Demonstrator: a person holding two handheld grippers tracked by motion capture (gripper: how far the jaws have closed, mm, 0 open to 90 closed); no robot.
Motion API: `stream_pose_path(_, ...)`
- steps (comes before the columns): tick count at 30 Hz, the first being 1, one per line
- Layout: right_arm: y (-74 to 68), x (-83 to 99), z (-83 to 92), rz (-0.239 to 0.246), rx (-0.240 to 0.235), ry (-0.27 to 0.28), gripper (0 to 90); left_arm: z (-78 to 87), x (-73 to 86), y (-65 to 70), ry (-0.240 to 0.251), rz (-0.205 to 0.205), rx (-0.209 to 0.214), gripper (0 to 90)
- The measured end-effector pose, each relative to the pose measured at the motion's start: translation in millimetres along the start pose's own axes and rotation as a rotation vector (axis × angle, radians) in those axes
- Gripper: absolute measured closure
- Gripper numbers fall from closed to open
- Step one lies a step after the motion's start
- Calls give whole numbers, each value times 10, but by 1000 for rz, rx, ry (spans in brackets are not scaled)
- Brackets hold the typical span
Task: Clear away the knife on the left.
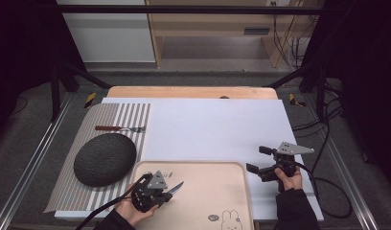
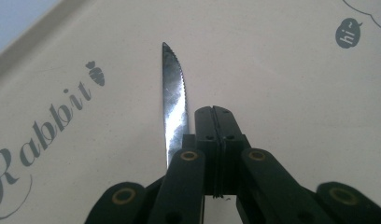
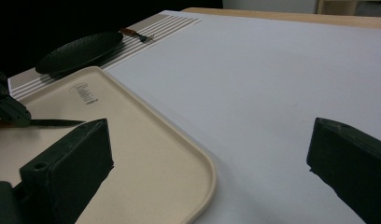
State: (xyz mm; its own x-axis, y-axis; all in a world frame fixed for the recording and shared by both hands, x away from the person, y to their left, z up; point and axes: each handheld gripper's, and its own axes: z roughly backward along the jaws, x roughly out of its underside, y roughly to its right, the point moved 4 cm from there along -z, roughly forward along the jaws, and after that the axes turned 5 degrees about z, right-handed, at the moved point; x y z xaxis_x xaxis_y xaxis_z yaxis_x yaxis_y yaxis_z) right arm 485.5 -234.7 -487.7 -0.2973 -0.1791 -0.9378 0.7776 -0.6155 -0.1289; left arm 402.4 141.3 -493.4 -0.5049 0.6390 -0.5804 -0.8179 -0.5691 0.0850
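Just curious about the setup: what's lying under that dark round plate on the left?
The dark plate sits on a striped placemat, with a fork lying on the same mat beyond it. Whatever the mat looks like directly beneath the plate is covered.

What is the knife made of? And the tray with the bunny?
The knife blade looks like metal: silvery, shiny, with tiny saw teeth along one edge. Its handle is hidden by the left gripper, which is shut on it. The tray looks like plastic or melamine, though that is a guess: smooth, matte beige, rounded raised rim, printed bunny and letters.
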Motion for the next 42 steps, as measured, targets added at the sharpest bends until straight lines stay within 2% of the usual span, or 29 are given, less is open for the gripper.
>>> stream_pose_path(8,0,1,-1,0,0,-2,4,-66,22,2,-18,-25,-9,895)
stream_pose_path(19,-1,6,-5,2,-1,-5,4,-96,41,-40,-43,-26,-48,896)
stream_pose_path(42,-1,10,-11,4,-1,-8,4,-29,82,-187,-60,4,-122,897)
